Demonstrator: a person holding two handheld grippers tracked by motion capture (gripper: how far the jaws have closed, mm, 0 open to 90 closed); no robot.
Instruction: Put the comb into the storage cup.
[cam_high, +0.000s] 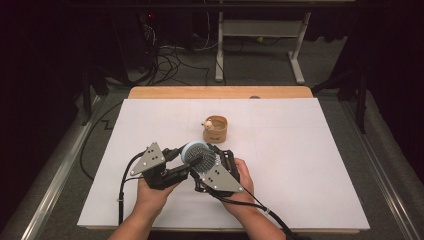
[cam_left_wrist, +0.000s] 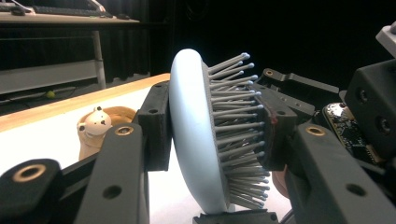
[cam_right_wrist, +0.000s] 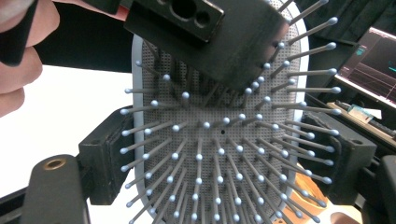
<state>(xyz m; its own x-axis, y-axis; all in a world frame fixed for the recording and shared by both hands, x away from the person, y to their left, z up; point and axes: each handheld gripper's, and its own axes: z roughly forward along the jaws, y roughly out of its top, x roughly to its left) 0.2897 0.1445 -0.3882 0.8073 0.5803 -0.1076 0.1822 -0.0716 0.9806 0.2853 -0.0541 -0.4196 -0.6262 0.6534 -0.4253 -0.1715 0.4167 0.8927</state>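
Hairbrush head held above table, both grippers clamped: left gripper across back and bristles, right gripper across side edges. Transfer midway; release pending. Wooden cup at 12 o'clock.

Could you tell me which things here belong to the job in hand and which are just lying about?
In the job:
hairbrush
left gripper, clamped on it
right gripper, gripping its edges

Lying about:
wooden cup
bear figure on it
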